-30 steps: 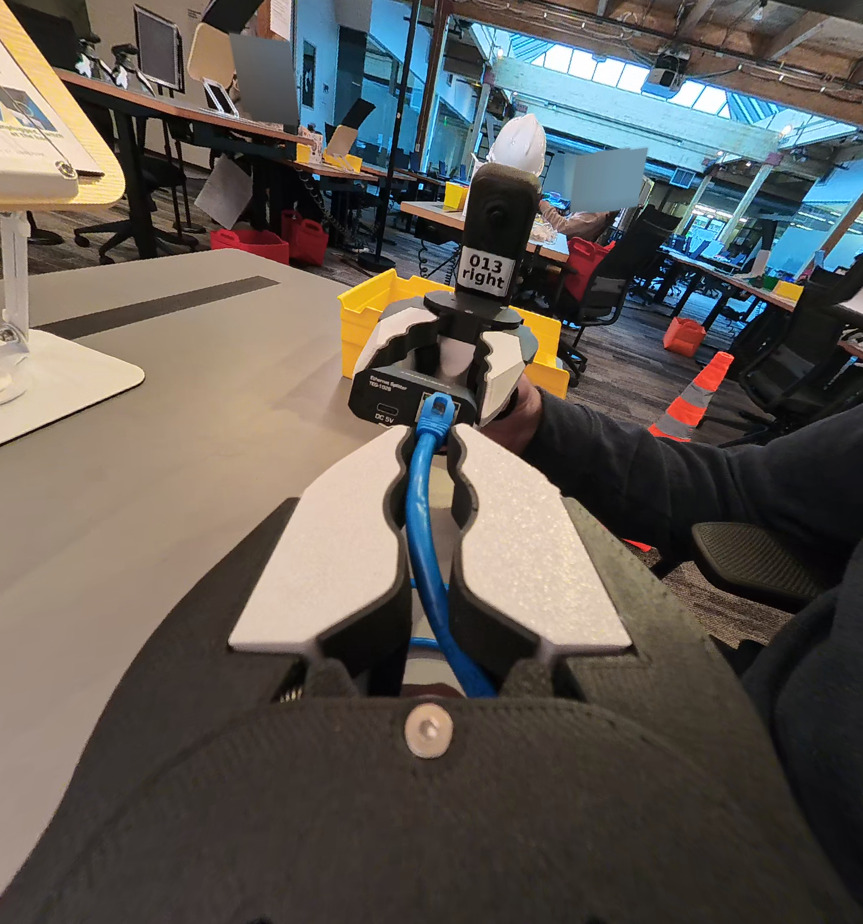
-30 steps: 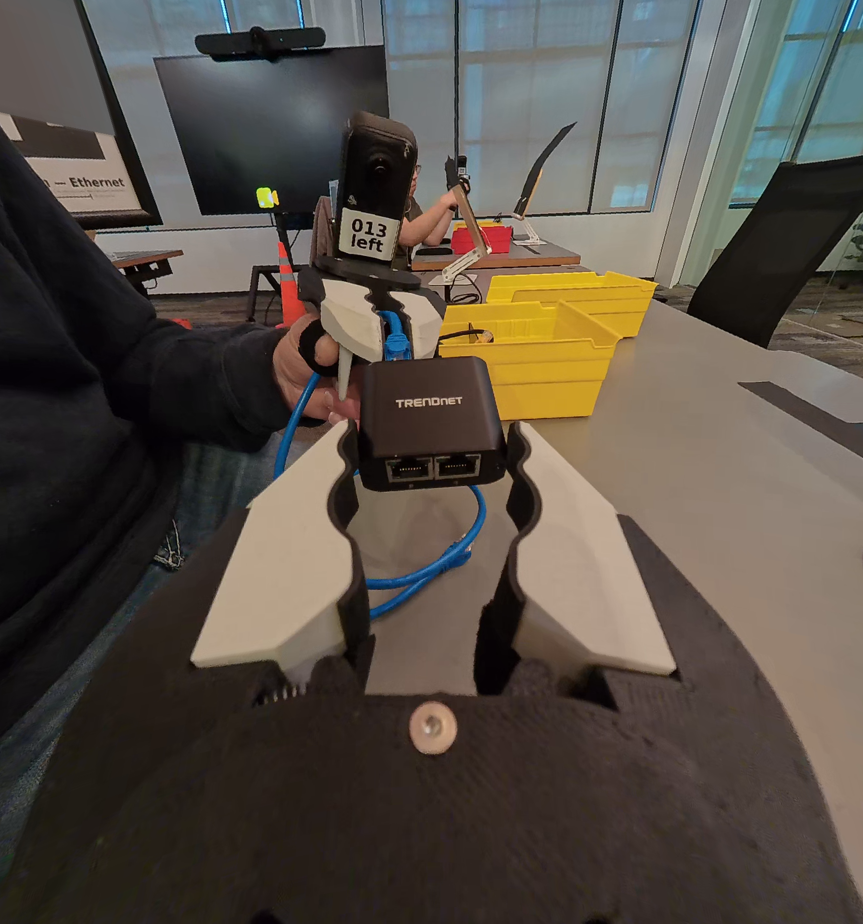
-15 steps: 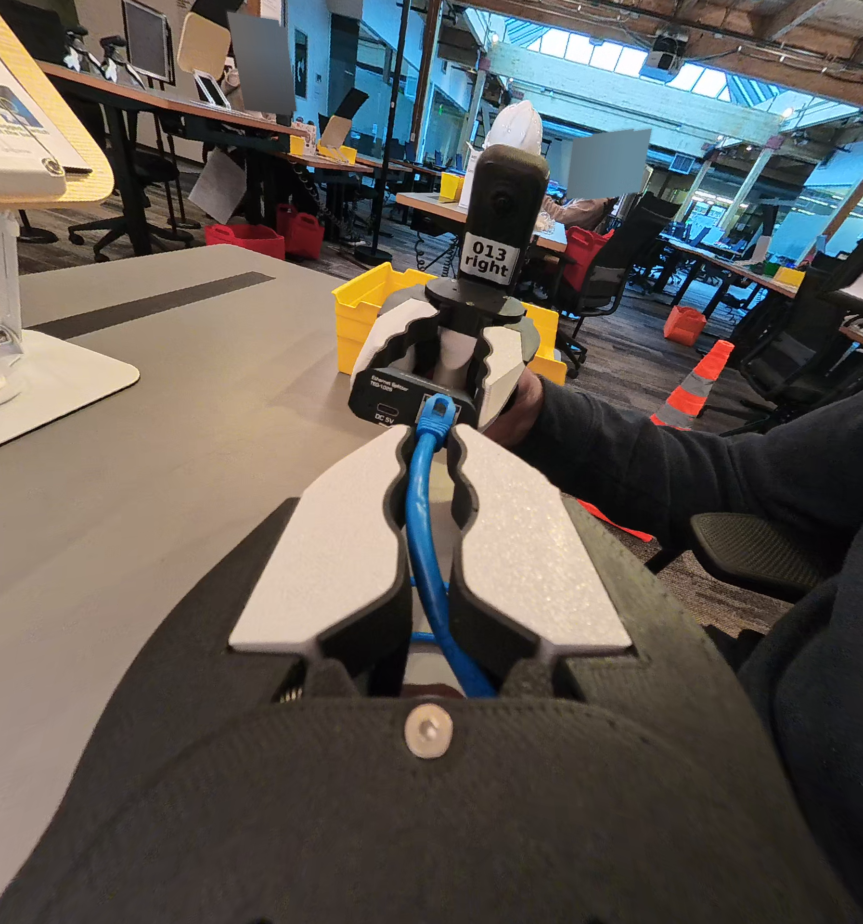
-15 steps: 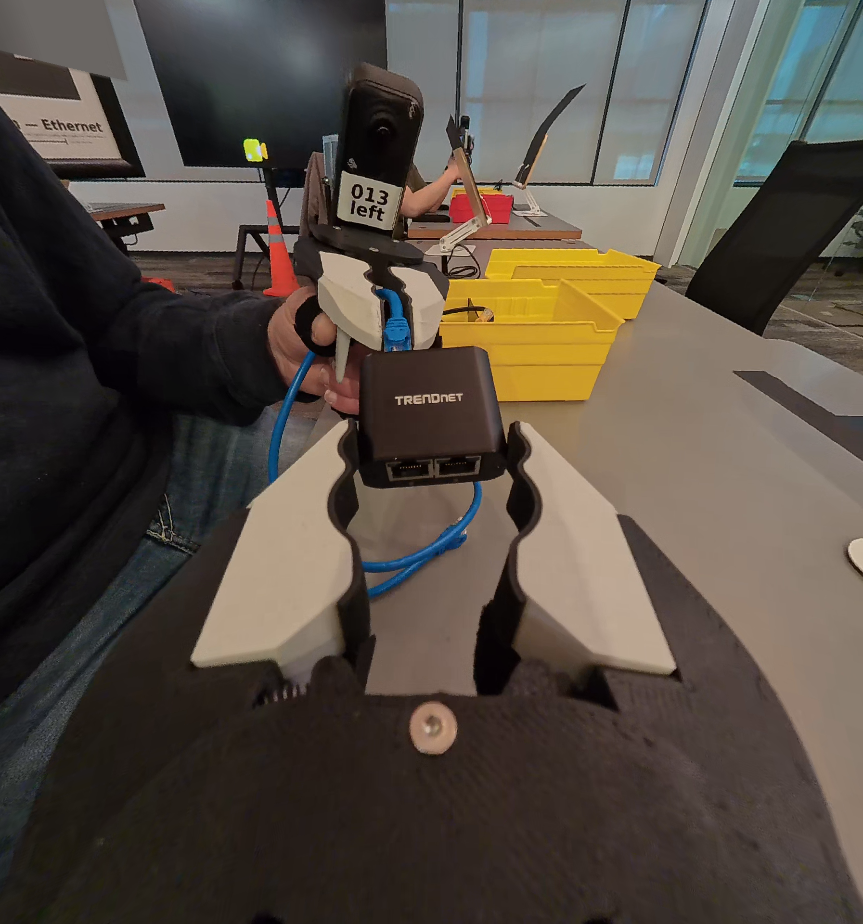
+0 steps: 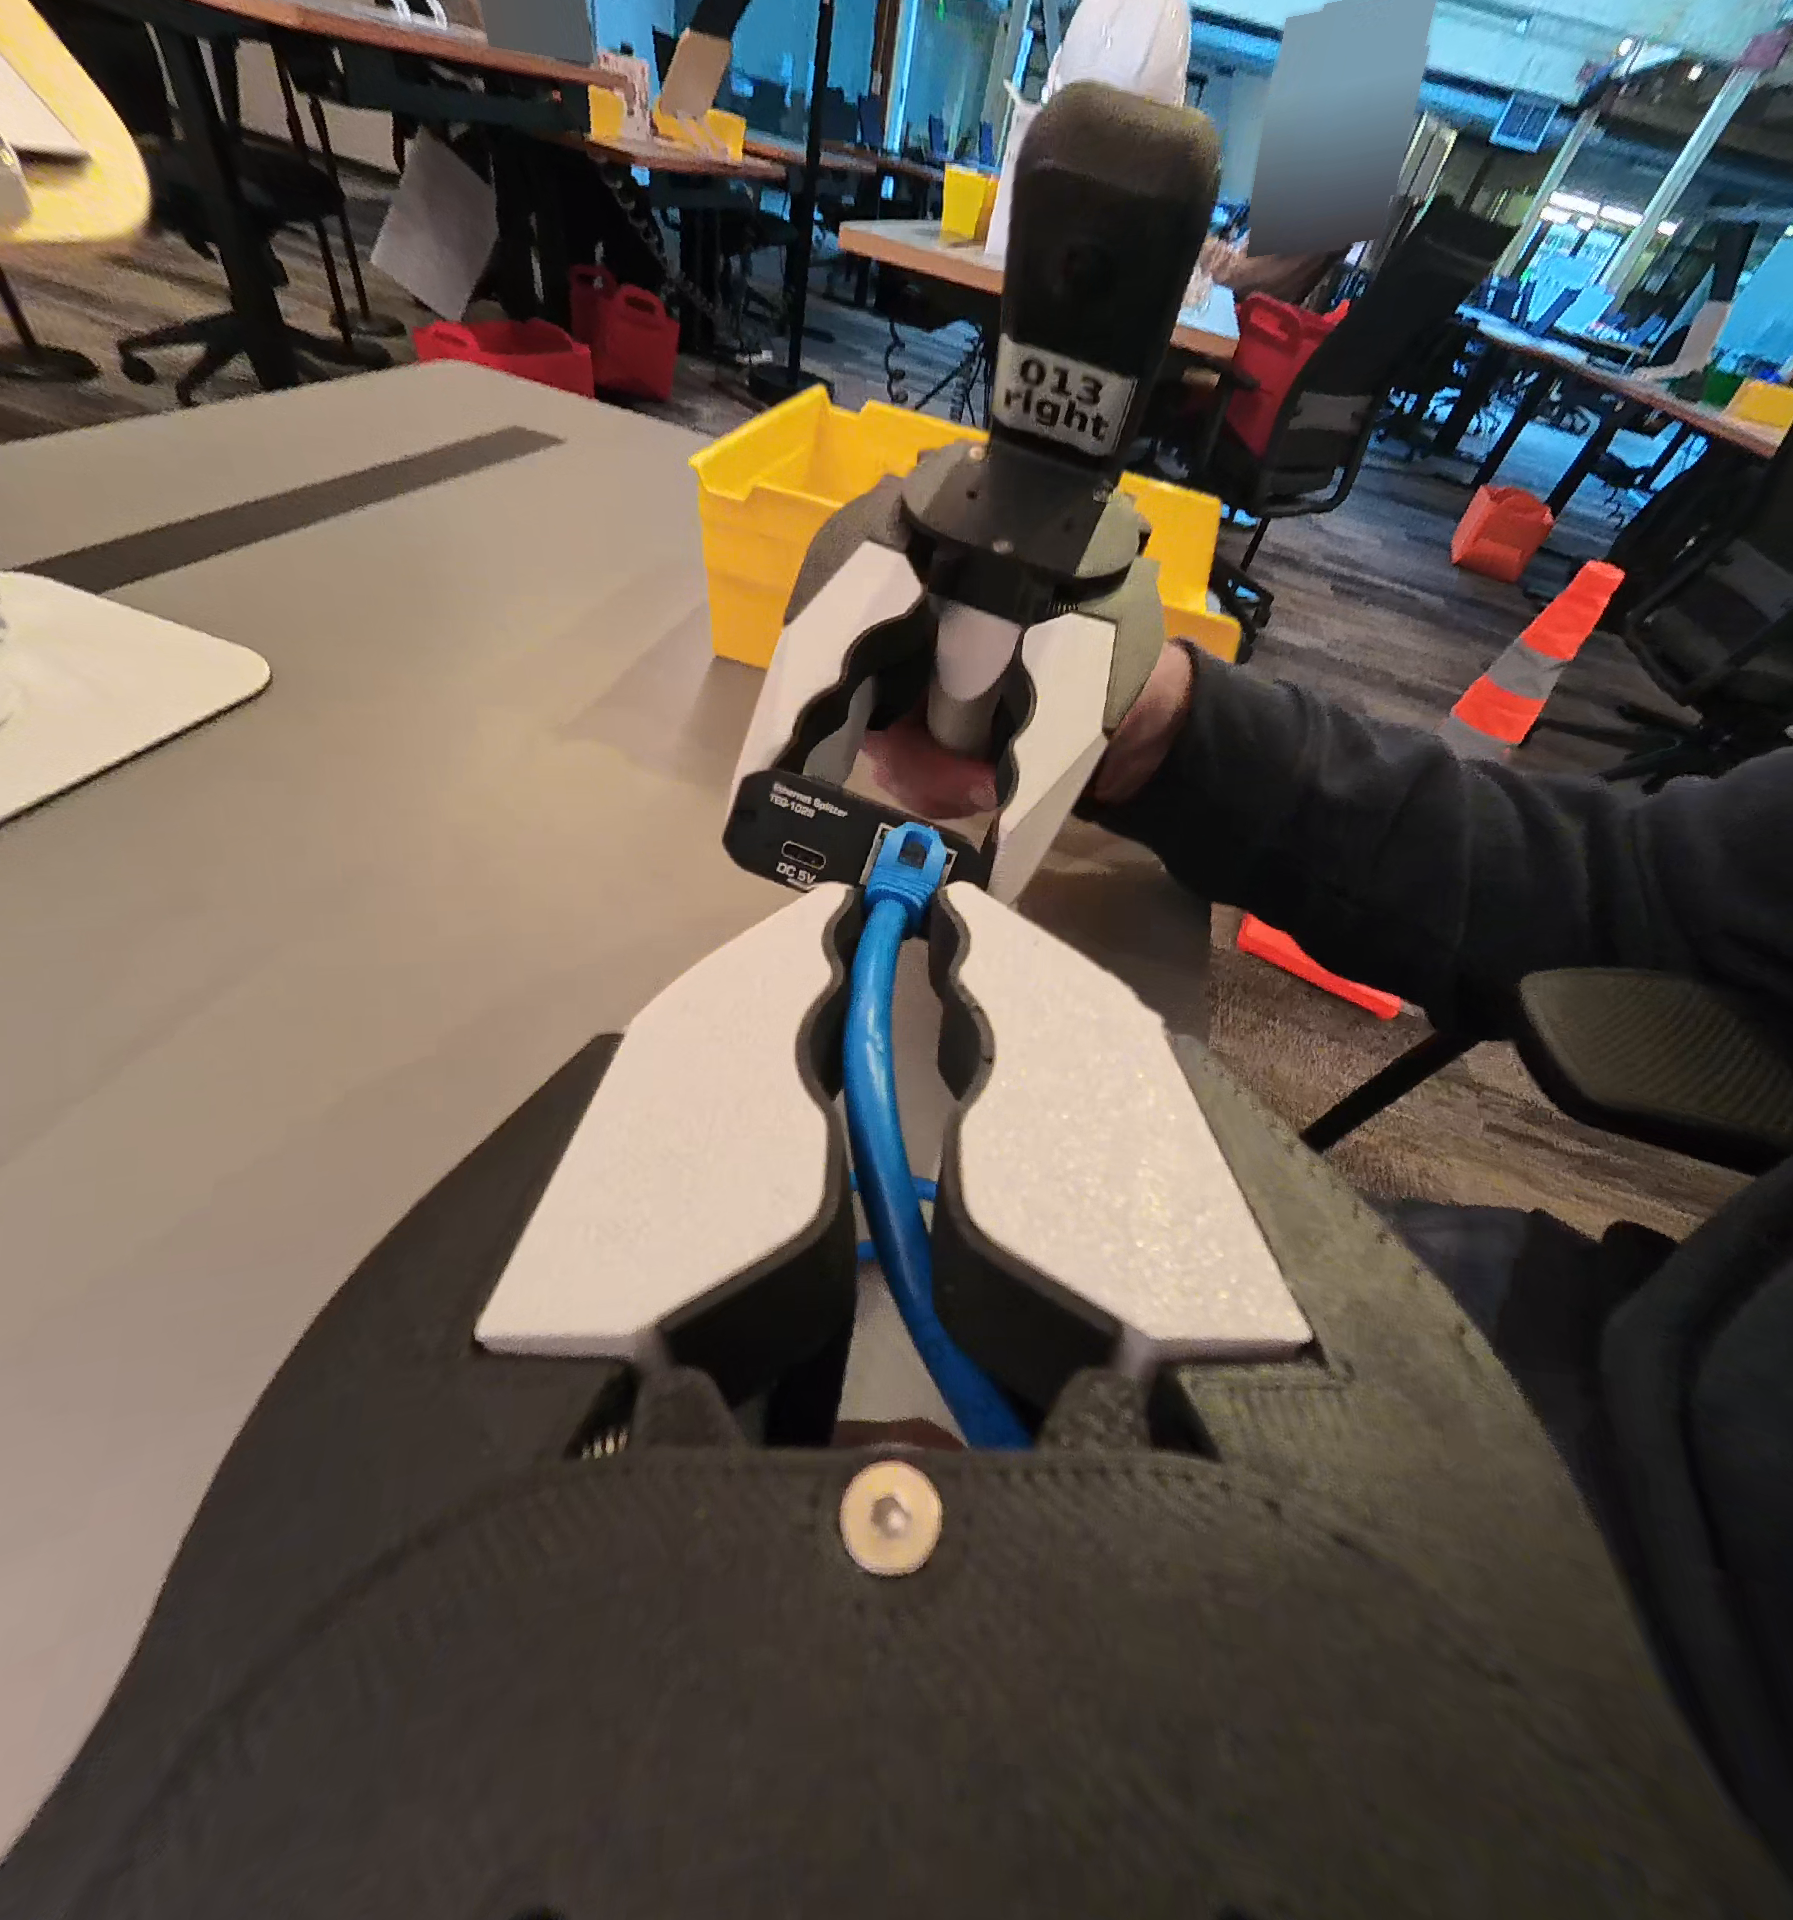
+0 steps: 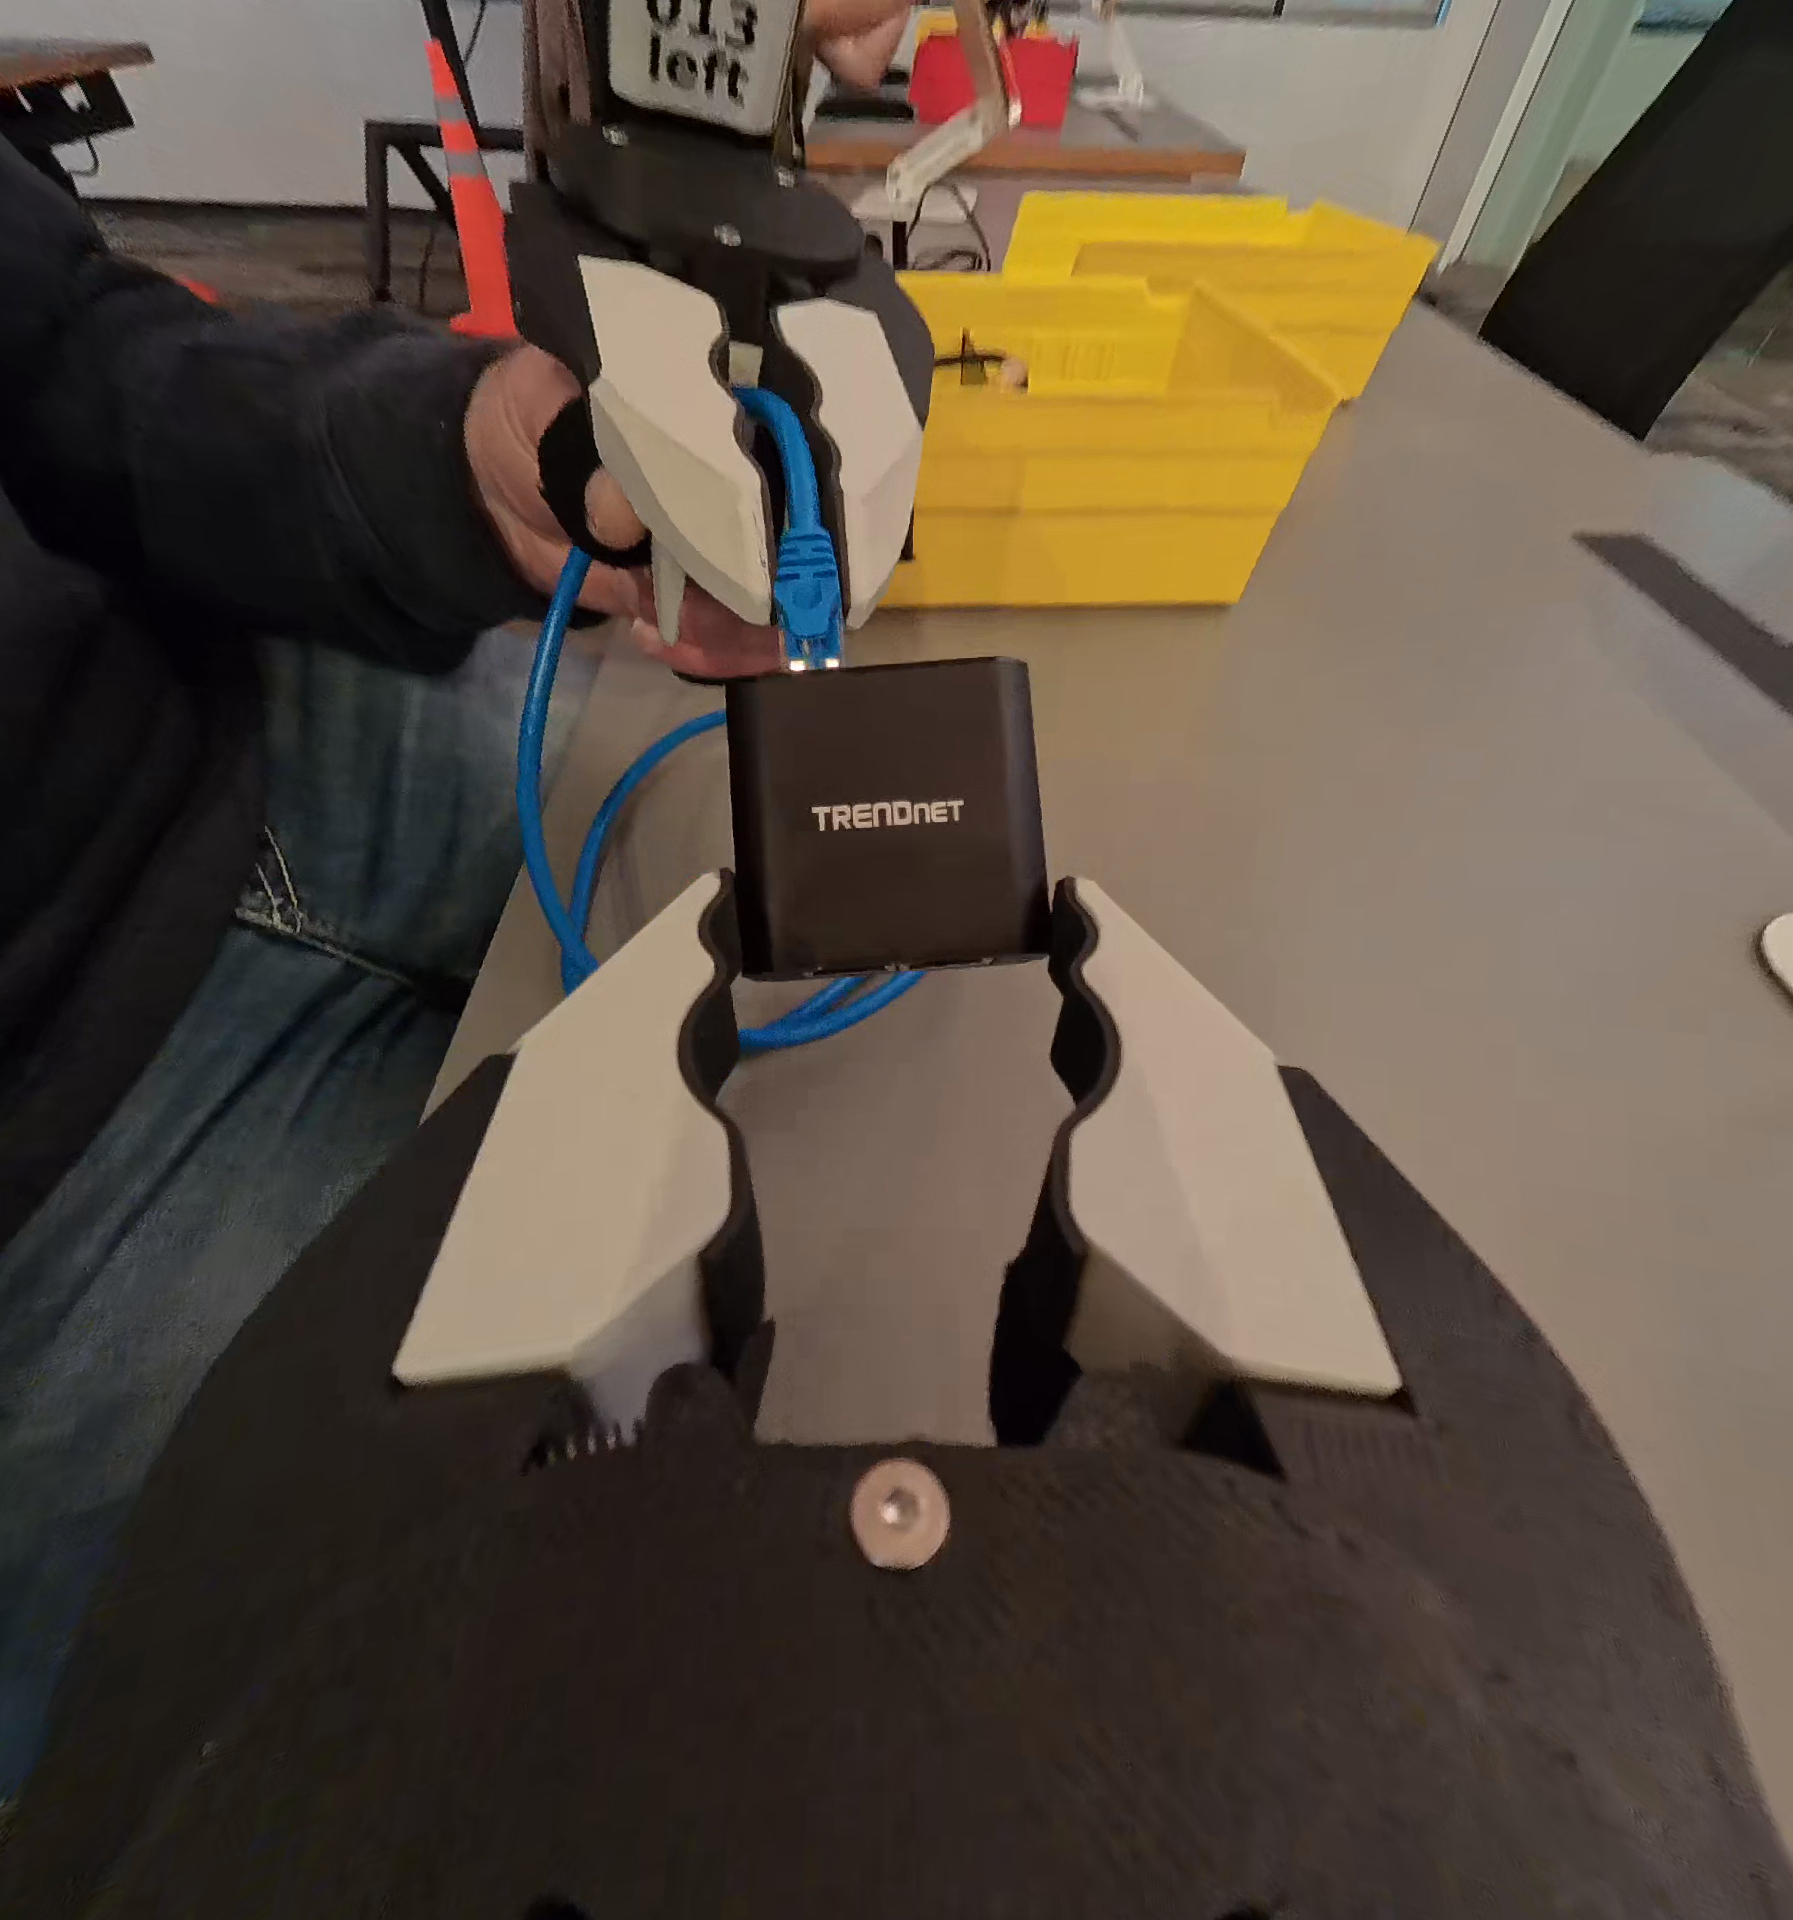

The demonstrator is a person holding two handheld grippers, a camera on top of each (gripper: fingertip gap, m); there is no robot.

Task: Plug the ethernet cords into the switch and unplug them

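Fingers of my left gripper [image 5: 894, 914] pinch the blue ethernet cord [image 5: 876, 1049], its plug at the small black plastic switch [image 6: 884, 816], which my right gripper [image 6: 892, 925] clamps; yellow plastic bins [image 6: 1100, 488] sit behind, contents unclear.

Switch [image 6: 887, 816]: between right gripper [image 6: 892, 925] fingertips, above table [image 6: 1391, 831]. Cord [image 5: 887, 1049]: between left gripper [image 5: 897, 914] fingers, plug at switch's far face. Bins [image 6: 1110, 457]: on table, behind both.

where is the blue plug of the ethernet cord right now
The blue plug sits pinched in the left gripper, at the small black plastic switch's far port.
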